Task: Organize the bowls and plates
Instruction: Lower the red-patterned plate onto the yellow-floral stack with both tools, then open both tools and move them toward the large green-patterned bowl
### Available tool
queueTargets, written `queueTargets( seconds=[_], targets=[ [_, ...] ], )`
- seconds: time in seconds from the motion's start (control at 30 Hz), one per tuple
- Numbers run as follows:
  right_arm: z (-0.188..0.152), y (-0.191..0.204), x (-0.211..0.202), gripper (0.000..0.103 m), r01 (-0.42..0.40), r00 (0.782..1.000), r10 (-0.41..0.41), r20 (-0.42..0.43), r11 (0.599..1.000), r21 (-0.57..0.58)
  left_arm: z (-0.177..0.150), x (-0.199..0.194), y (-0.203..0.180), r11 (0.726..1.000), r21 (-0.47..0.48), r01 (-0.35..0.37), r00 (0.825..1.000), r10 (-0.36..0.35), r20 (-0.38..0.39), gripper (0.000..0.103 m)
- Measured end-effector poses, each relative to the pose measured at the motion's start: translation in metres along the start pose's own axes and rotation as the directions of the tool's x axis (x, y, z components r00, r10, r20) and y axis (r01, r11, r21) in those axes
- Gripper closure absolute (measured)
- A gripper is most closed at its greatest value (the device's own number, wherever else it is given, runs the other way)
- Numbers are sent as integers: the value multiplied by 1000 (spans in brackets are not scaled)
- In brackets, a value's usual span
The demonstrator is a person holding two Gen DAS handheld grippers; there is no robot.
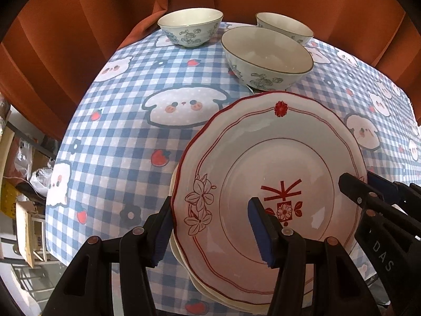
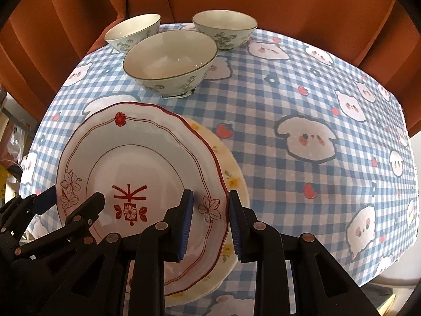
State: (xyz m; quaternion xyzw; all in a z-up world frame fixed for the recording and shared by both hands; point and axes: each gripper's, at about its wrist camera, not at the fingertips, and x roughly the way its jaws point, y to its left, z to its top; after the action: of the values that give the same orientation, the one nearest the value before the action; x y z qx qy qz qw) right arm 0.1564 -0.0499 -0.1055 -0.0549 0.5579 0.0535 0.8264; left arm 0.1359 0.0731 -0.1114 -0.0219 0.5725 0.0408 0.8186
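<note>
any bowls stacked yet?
No, all three bowls stand apart on the tablecloth.

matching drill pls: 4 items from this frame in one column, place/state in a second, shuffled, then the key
Items
1. red-rimmed plate
2. yellow-flower plate
3. nearest bowl
4. left gripper

Place or state
A. empty, on the checked tablecloth just beyond the plates
B. fingers astride the left edge of the top plate
C. top of the stack, a gripper at each side
D. underneath, showing only at the edge

Pairs: 1-C, 2-D, 3-A, 4-B

The right gripper straddles the opposite rim.
</note>
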Motion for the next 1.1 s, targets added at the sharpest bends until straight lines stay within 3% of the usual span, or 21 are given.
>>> queueTargets(
  seconds=[0.4, 0.5, 0.63, 0.7, 0.77, 1.1],
  targets=[
    [0, 1, 8, 71, -16, 1000, 16, -18, 999, 34, 0, 6, -3, 997, 48, -53, 998, 52, 25, 46],
    [0, 3, 9, 70, -2, 1000, 3, -17, 999, 34, 0, 7, -5, 997, 57, -45, 999, 43, 27, 37],
    [1, 3, 9, 62, -19, 1000, 20, -16, 999, 42, 1, 6, -5, 998, 61, -20, 1000, 19, 21, 32],
    [2, 2, 7, 47, -36, 999, 36, -9, 998, 48, 1, 4, -5, 998, 61, 5, 1000, -7, 23, 30],
    [2, 3, 2, 41, -38, 999, 38, 8, 998, 46, 2, 2, -6, 998, 65, 18, 999, -20, 30, 27],
    [12, 9, -22, 39, -41, 997, 37, 68, 997, 64, 14, -19, 3, 997, 68, 48, 996, -53, 78, 25]
  ],
)
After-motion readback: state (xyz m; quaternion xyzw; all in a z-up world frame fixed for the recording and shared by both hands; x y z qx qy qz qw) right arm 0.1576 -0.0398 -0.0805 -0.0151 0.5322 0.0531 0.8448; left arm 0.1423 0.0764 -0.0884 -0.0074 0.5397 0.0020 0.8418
